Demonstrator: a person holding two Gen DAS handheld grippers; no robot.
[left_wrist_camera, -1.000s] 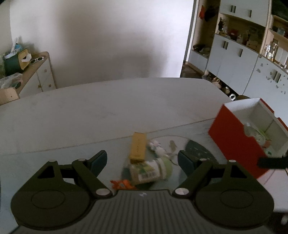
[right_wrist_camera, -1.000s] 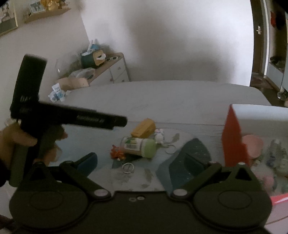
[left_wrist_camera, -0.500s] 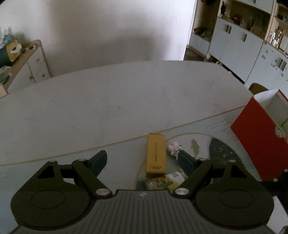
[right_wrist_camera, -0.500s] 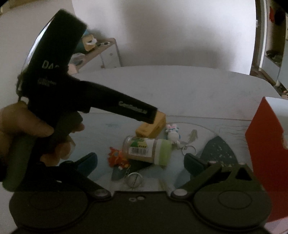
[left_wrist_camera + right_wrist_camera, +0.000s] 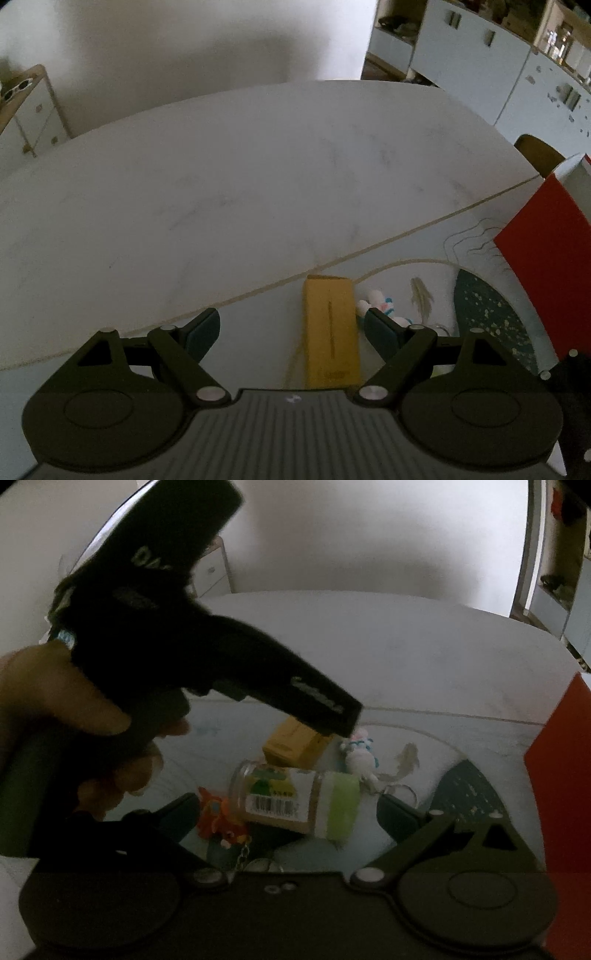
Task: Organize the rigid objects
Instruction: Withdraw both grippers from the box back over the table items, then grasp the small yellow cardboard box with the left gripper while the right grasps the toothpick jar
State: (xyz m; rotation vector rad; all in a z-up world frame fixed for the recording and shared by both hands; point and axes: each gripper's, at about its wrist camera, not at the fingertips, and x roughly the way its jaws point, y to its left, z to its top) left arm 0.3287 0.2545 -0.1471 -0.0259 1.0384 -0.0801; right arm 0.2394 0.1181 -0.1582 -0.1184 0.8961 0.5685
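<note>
- The yellow box (image 5: pixel 331 328) is seen lying flat on the pale printed mat (image 5: pixel 436 280), just inside the mat's far edge, with its long side running toward the left wrist camera.
- The left tongs (image 5: pixel 291 330) are held wide with nothing gripped; the box lies between the two pads, nearer the right-hand one, and no pad is seen pressing on it. This reads as a lining-up for a grasp across the box's narrow width.
- Just beside the box a small white figure keyring (image 5: pixel 360 755) is found, and nearer the person a jar with a green lid (image 5: pixel 299 799) lies on its side, where a round body could roll if nudged.
- An orange toy on a chain (image 5: pixel 221 818) is seen close beside the jar's clear base.
- The right tongs (image 5: pixel 286 821) are spread wide and empty, and are pointed down over the jar and the orange toy; a second pick is probably being prepared.
- The red box (image 5: pixel 546 266) stands at the mat's right edge; it is judged to be the container meant for the loose things, which would explain why they are gathered so near it.
- The person's left hand (image 5: pixel 70 716) is seen wrapped round the black handle of the left tongs, which partly hides the yellow box in the right wrist view.
- The bench (image 5: pixel 258 177) is otherwise bare beyond the mat's far edge.
</note>
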